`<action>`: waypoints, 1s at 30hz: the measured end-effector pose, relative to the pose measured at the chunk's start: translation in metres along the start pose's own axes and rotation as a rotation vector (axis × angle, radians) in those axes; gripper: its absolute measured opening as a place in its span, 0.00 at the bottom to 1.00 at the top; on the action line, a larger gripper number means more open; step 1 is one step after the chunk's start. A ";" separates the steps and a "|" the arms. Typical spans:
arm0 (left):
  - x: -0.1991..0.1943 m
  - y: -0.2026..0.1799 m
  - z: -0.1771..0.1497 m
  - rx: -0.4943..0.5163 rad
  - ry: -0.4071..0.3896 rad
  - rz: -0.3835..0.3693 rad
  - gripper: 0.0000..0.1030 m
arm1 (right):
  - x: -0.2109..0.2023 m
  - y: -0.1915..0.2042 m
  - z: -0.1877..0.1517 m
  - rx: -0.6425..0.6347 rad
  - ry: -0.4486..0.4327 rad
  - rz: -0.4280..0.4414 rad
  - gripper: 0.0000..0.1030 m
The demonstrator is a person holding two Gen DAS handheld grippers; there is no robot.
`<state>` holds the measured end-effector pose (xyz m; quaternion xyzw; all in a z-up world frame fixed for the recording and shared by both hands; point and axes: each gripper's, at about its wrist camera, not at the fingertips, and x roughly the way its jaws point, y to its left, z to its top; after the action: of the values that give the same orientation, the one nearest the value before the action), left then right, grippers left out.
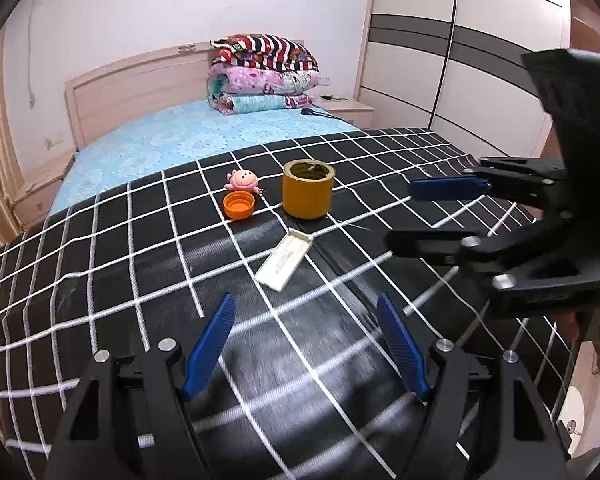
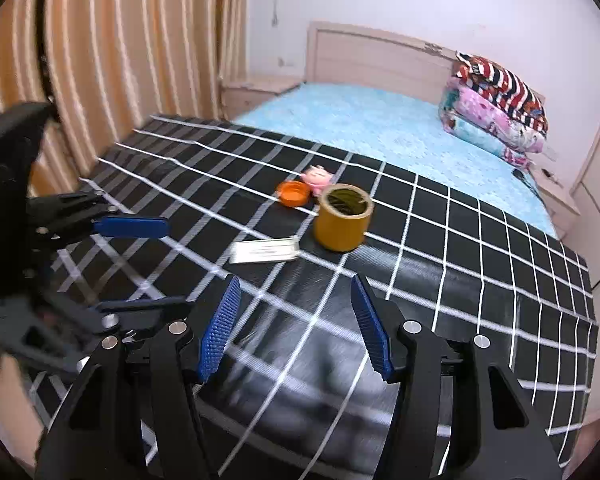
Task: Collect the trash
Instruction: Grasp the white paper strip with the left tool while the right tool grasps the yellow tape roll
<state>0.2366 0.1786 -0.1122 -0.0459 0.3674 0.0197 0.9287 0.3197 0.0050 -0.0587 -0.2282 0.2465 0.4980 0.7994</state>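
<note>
Black grid-pattern cloth [image 1: 100,264] covers the near end of the bed; all the items sit on it.

Left gripper [image 1: 306,346]: low over the near edge of the cloth, aimed forward at the items, blue pads [image 1: 210,344] spread wide, nothing between them. Seen from the right wrist it comes in from the left, level with the cloth [image 2: 480,264].

Right gripper [image 2: 296,330]: same posture, hovering over the near cloth, pads [image 2: 220,328] wide apart, holding nothing. In the left wrist view it [image 1: 412,216] reaches in from the right, fingers pointing left, tips short of the yellow tape roll [image 1: 308,189].

White flat packet [image 1: 284,260]: lies flat, nearest item to both grippers, just in front of the tape roll. In the left view its long axis runs from near-left to far-right; in the right view the packet [image 2: 264,251] lies roughly crosswise.

Tape roll [image 2: 343,217] stands on end, hole up. Orange cap [image 1: 239,205] open side up, left of the roll, with a pink toy [image 1: 244,181] just behind it.

Folded blankets [image 1: 260,76] stacked at the far headboard.
</note>
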 end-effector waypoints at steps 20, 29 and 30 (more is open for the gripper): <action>0.075 0.003 0.028 0.120 0.112 0.037 0.44 | 0.079 -0.027 0.042 0.025 0.077 -0.104 0.64; 0.075 -0.008 0.025 0.164 0.109 0.029 0.22 | 0.092 -0.032 0.039 0.077 0.085 -0.010 0.62; 0.075 -0.009 0.025 0.165 0.110 0.030 0.22 | 0.092 -0.032 0.038 0.083 0.084 -0.008 0.50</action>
<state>0.3090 0.1728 -0.1449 0.0353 0.4186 0.0007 0.9075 0.3904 0.0789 -0.0827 -0.2166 0.2996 0.4740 0.7992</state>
